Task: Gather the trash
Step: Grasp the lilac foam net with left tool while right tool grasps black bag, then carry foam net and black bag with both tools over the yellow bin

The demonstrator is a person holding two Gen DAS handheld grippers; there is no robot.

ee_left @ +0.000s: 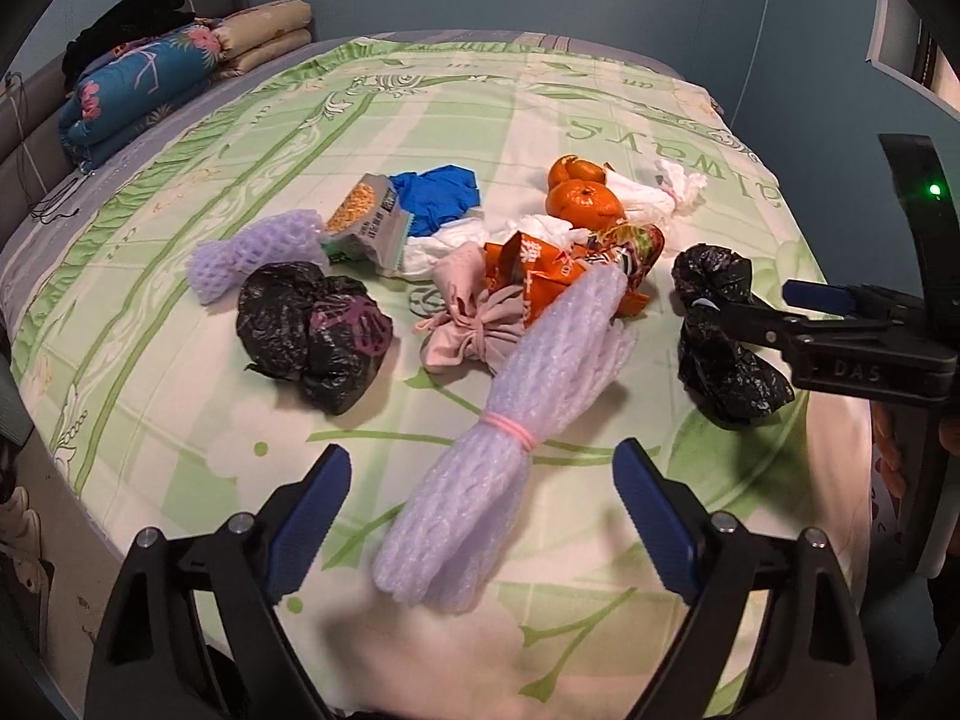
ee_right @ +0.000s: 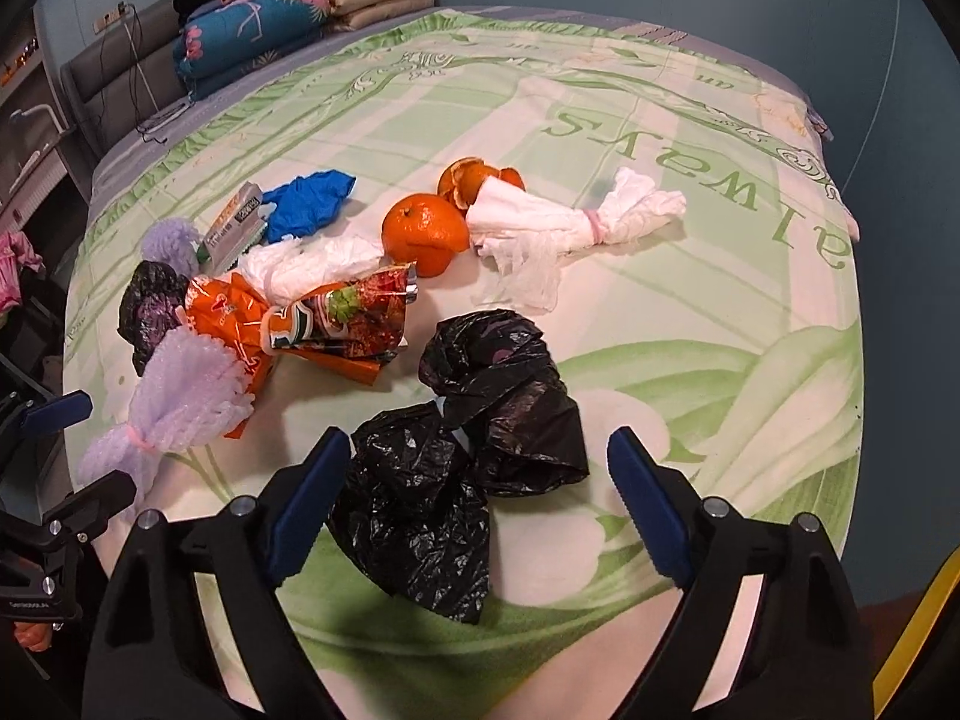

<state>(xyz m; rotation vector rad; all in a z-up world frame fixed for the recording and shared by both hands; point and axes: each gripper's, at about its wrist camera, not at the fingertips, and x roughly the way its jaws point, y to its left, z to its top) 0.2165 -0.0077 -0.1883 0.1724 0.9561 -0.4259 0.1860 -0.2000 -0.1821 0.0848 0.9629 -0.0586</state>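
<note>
You are in a home bedroom: a bed (ee_right: 660, 138) with a green floral sheet, folded quilts (ee_right: 252, 36) by the headboard (ee_right: 108, 78).

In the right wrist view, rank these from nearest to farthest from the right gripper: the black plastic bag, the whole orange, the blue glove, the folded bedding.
1. Black plastic bag: right between the open fingers of the right gripper.
2. Whole orange: mid-bed, beyond the bag.
3. Blue glove: farther back, to the left.
4. Folded bedding: at the headboard, far left.

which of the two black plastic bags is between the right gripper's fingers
The elongated black bag near the bed's edge, lying between the open right gripper. The other black bag, with purple print, lies beside the small foam net.
</note>
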